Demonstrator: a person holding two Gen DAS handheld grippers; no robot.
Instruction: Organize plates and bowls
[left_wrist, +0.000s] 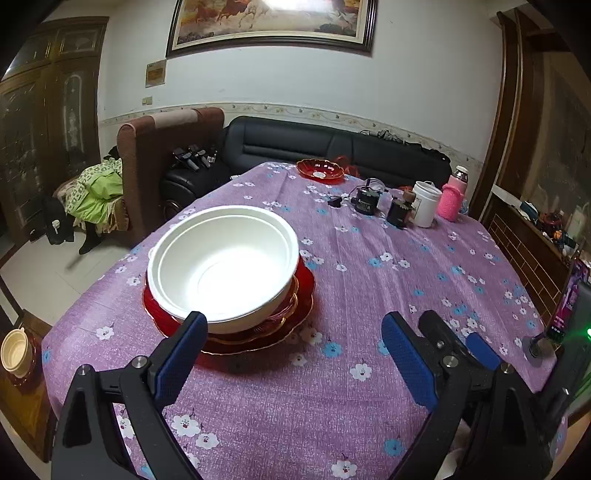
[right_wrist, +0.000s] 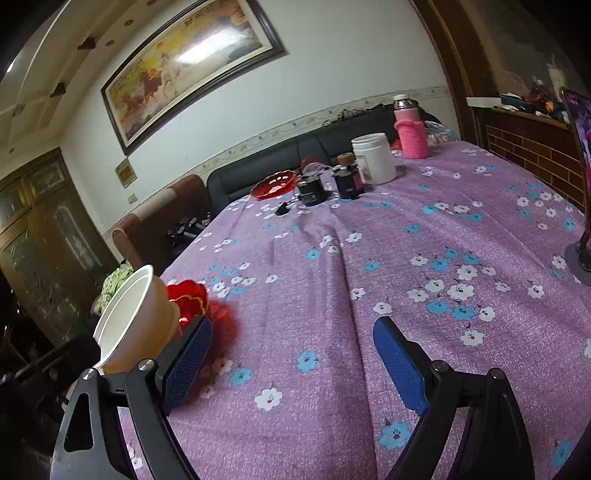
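Observation:
A large white bowl (left_wrist: 221, 262) sits upright on a stack of red gold-rimmed plates (left_wrist: 280, 328) at the near left of the purple flowered table. My left gripper (left_wrist: 295, 354) stands open just in front of the stack, its left finger overlapping the bowl's near rim, nothing between the jaws. Beside its right finger shows one of the right gripper's blue pads (left_wrist: 482, 350). In the right wrist view the bowl (right_wrist: 129, 317) and the red plates (right_wrist: 190, 295) lie at the far left. My right gripper (right_wrist: 291, 362) hangs open over bare cloth. A single red dish (left_wrist: 320, 170) (right_wrist: 275, 183) rests at the far edge.
At the back right stand a white jar (left_wrist: 424, 206), a pink knitted bottle (left_wrist: 454, 197) and small black gadgets (left_wrist: 369, 201). A phone on a stand (left_wrist: 565, 306) is at the right edge. A cream bowl (left_wrist: 14, 352) sits on a low stand left of the table.

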